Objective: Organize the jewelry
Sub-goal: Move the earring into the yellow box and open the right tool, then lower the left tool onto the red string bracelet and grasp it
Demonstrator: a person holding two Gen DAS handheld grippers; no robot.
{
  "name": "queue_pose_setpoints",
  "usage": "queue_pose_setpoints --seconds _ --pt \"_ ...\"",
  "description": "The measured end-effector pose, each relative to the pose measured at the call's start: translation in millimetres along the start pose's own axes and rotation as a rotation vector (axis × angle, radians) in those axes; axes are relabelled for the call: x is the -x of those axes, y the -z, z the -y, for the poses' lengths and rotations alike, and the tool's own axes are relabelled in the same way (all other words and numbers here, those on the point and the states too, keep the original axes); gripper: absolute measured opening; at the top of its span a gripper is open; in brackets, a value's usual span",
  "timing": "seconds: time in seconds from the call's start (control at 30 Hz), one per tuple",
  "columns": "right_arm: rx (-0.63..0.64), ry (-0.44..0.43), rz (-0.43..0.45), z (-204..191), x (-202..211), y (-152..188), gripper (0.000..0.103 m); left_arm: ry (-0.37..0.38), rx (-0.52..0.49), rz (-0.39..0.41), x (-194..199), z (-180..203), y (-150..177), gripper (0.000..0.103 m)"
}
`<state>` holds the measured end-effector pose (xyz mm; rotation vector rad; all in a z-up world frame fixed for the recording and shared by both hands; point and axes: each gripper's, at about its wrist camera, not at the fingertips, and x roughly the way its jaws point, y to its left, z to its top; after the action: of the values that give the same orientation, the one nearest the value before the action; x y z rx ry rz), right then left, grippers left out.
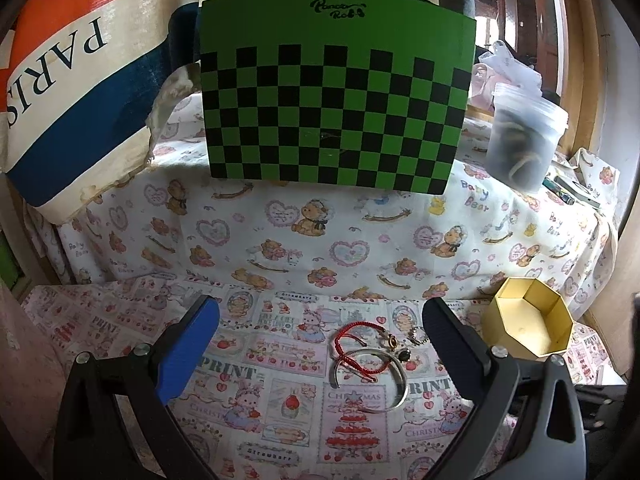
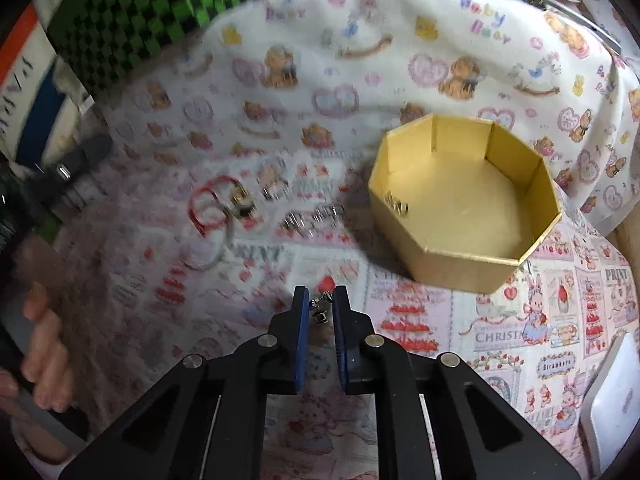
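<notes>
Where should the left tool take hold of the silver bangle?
Grip the silver bangle on its bare near-right arc, coming straight down with one pad inside the loop. It lies flat, and the red cord bracelet crosses its far-left side.

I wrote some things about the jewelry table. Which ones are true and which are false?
1. The gold box has a lid on it. False: it is open at the top.
2. The right gripper has a small metal piece between its fingers. True.
3. The left gripper is shut tight. False: its fingers stand wide apart, with nothing pinched between them.
4. A red cord bracelet lies on the cloth beside a silver bangle. True.
5. The gold box is completely empty. False: a small metal piece of jewelry lies inside by the wall.
6. A green and black checkered board stands behind the jewelry. True.
</notes>
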<state>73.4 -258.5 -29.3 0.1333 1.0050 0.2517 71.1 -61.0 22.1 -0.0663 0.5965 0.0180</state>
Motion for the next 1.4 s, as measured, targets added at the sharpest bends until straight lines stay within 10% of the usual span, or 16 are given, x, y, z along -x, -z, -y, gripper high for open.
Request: queue_pose_setpoints --seconds 0.3,1.13,1.4 --pt "0.007 0.169 0.296 24 43 -16 0.013 -0.027 -0.005 -0.033 -15 0 5 0.101" --pt "-0.071 0.261 0.299 64 23 -20 0.013 -0.049 -0.024 -0.145 -57 -3 21 0.101" --pt "-0.096 0.101 0.410 58 48 -17 0.055 0.042 0.004 -0.139 -54 -4 20 0.101"
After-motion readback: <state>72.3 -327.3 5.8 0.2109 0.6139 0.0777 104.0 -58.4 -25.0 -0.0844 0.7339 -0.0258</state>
